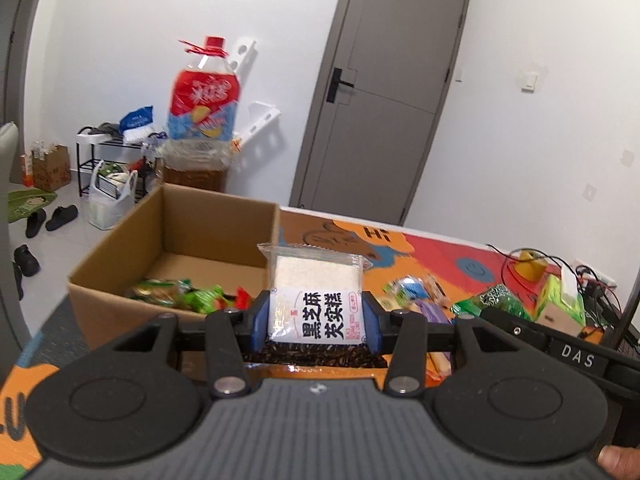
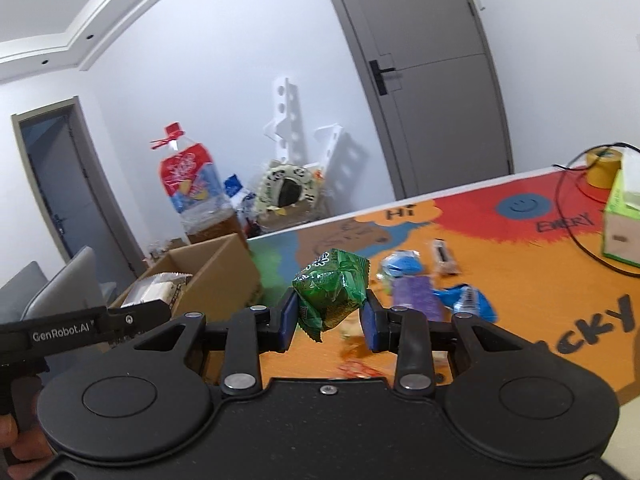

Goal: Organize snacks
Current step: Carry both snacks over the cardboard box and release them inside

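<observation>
My left gripper (image 1: pixel 316 318) is shut on a white rice-cake packet (image 1: pixel 316 296) with black Chinese print, held upright just right of the open cardboard box (image 1: pixel 120 280). The box holds several green and red snack packs (image 1: pixel 188 294). My right gripper (image 2: pixel 330 316) is shut on a green snack packet (image 2: pixel 332 288), held above the colourful table (image 2: pixel 520 280). The box (image 2: pixel 224 276) lies to its left, with the left gripper and its white packet (image 2: pixel 156 292) over it. Loose snacks, a blue packet (image 2: pixel 402 264) and a purple one (image 2: pixel 416 298) among them, lie on the table ahead.
A green tissue box (image 2: pixel 622 224), yellow tape roll (image 2: pixel 604 166) and black cables (image 2: pixel 576 236) sit at the table's right. More loose snacks (image 1: pixel 412 292) and a green bag (image 1: pixel 500 300) lie right of the box. A large bottle (image 1: pixel 204 108), grey door (image 1: pixel 388 92) and floor clutter stand behind.
</observation>
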Action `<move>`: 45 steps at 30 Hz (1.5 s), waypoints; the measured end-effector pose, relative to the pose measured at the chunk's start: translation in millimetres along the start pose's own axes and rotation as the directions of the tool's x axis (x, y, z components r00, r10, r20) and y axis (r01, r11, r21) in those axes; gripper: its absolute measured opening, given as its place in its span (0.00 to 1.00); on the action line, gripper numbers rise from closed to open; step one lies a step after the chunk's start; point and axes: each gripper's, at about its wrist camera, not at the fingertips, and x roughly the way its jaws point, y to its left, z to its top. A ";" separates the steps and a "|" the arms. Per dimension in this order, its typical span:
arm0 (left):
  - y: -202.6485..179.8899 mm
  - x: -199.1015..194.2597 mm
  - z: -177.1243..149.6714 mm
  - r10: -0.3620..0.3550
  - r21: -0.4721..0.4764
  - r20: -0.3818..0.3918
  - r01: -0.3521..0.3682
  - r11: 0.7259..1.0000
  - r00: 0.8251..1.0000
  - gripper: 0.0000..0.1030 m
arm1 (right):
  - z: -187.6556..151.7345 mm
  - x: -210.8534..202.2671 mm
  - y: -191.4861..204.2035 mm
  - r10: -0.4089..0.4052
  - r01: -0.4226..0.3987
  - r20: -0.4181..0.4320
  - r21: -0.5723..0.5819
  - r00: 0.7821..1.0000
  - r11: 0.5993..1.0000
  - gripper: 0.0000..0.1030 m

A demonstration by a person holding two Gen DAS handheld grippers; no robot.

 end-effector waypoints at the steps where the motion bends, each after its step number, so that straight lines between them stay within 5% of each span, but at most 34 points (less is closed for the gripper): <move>1: 3.3 -1.0 1.1 0.005 -0.002 0.001 -0.005 1.000 1.000 0.44 | 0.5 0.8 3.1 0.006 -0.006 0.001 0.000 1.000 1.000 0.33; 27: 93.6 19.0 39.4 0.121 -0.057 0.022 -0.119 0.991 0.992 0.44 | 13.8 47.4 93.1 0.130 -0.132 -0.029 -0.103 0.991 0.986 0.33; 45: 121.5 36.4 45.3 0.112 -0.101 -0.003 -0.112 0.988 0.994 0.51 | 14.4 90.4 118.3 0.138 -0.147 -0.075 -0.128 0.988 0.981 0.33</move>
